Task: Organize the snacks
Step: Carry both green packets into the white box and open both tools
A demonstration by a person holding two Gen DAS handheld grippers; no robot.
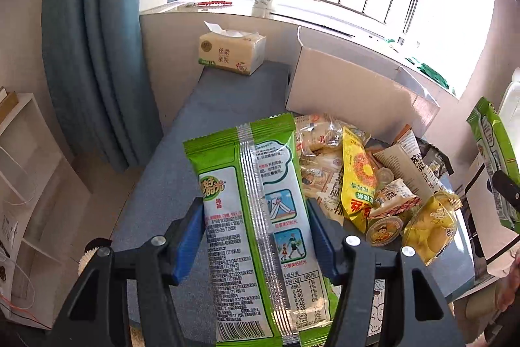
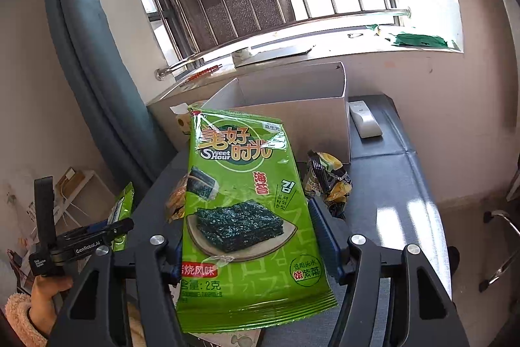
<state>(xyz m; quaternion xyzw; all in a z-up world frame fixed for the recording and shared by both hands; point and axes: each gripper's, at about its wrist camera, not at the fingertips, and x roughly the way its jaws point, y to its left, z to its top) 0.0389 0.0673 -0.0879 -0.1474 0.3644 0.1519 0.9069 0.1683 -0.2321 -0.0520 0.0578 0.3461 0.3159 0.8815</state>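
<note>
The left gripper (image 1: 253, 217), at frame centre, was clamped on a green seaweed packet (image 1: 256, 230). The right gripper (image 2: 247, 226), also centred, pinched a second seaweed packet (image 2: 247, 210) before the white box (image 2: 292, 116).

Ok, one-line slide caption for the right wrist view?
Right gripper holds a green seaweed packet front-up above the dark table, white cardboard box behind.
</note>
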